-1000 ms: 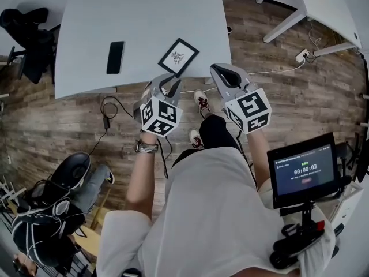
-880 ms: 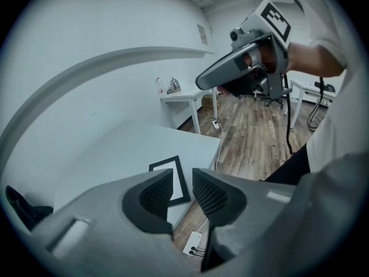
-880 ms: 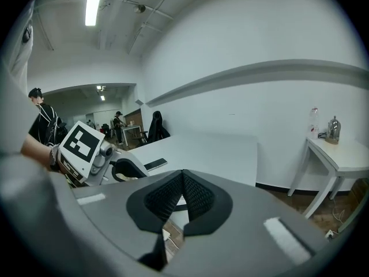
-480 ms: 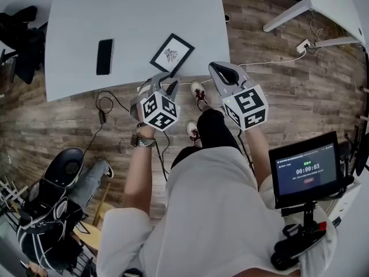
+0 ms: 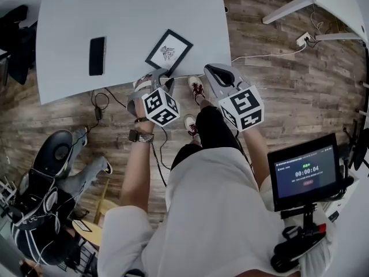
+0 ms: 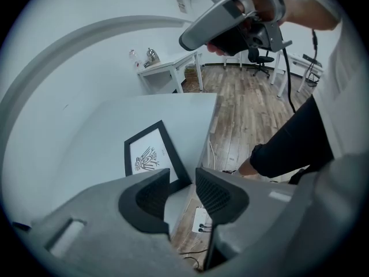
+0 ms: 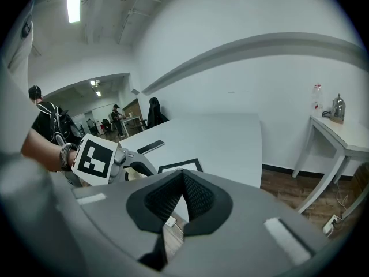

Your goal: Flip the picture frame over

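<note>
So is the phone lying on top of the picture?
No, the phone lies flat on the table, clearly apart from the picture frame.

The only legible writing is a white timer reading 00:00:04, shown on the black rectangular screen [image 5: 305,175] mounted on a dark stand. A line of fine print just above those digits, and a small red mark just below them, are too small to read.
</note>
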